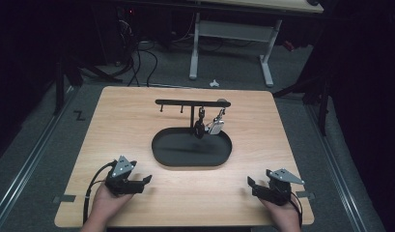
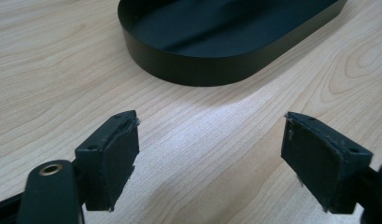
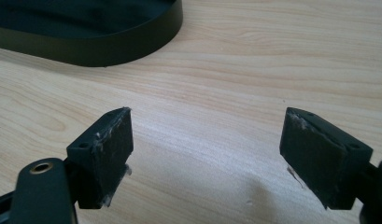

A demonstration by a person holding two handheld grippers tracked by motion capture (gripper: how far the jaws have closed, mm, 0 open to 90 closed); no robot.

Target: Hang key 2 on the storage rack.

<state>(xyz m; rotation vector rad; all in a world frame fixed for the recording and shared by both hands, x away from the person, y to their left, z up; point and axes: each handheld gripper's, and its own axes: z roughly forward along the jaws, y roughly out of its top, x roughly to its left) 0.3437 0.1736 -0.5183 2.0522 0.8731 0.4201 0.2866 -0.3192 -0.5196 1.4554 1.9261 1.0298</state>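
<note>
Black jaws on the left gripper (image 1: 143, 181) and right gripper (image 1: 253, 186) are gaping wide, holding nothing. Reaching far for the keys (image 1: 215, 126), either is risking knocking over the light rack (image 1: 191, 102)

The surface (image 2: 62, 56) is pale wood-grain laminate, smooth with a soft sheen. The oval tray (image 2: 198, 70) looks like matt black painted metal, its wall smooth and evenly coated. The rack (image 1: 191, 102) above it is thin black metal. The fingers (image 3: 109, 154) carry matt black rubbery pads, scuffed and frayed at the edges, with whitish wear marks.
</note>
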